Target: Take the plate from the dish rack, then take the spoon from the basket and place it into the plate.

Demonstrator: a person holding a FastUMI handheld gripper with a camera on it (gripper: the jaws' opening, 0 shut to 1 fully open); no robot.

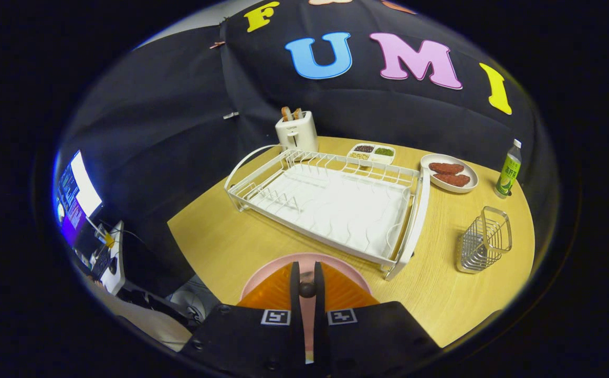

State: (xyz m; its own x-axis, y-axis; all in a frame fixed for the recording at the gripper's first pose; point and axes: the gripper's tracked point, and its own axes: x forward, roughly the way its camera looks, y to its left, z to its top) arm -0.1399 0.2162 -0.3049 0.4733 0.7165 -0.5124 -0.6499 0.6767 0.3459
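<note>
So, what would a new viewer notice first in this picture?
First, the pink plate clamped between the fingers of the gripper, held over the near table edge. Just beyond it lies the white dish rack, with no dishes in it. A wire basket stands to the rack's right.

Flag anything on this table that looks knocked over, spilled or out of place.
The wire basket beside the dish rack lies tipped on its side instead of standing. Nothing is spilled. The tool is shut on a small dark knob, the spoon's handle end by the look of it, above the pink plate.
</note>
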